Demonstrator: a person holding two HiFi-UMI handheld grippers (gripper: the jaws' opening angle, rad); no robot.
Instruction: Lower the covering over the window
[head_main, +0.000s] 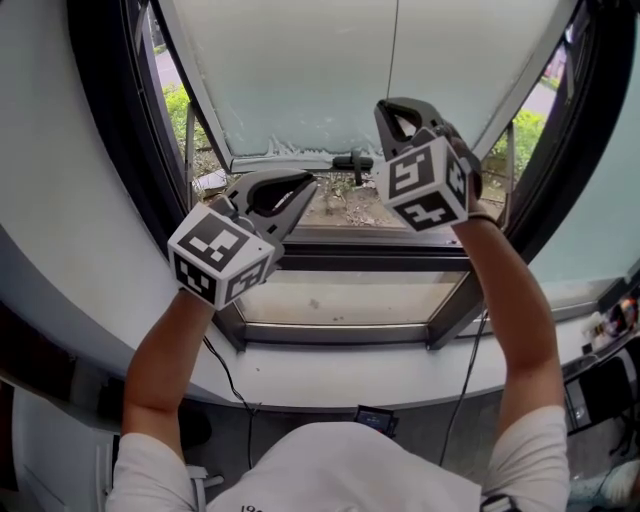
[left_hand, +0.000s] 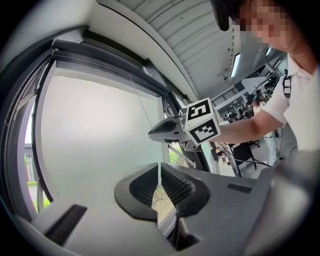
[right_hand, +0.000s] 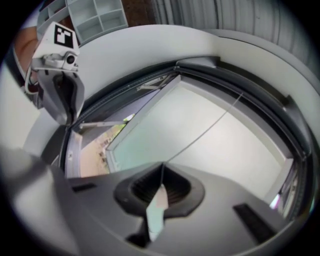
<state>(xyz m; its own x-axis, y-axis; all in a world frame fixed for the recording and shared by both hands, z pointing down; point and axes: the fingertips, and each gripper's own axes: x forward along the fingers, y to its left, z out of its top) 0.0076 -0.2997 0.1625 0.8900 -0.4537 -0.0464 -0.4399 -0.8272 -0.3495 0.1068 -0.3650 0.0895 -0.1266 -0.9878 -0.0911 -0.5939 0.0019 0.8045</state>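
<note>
Roller blind (head_main: 330, 70) hangs partway down the window frame (head_main: 380, 262), its bottom edge short of the frame's sill. My right gripper (head_main: 398, 106) is clamped, seemingly on the thin pull cord (head_main: 394, 50), ready to draw it down. My left gripper (head_main: 303, 186) sits closed and empty, low before the frame.

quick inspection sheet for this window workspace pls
surface: white sill
job's things: pale blind not fully down, with a gap below; thin cord hangs in front of it
clutter: nothing seen
grippers: right gripper shut on the cord; left gripper shut, nothing clearly in it
cables: black cables below the sill
surroundings: greenery outside
</note>
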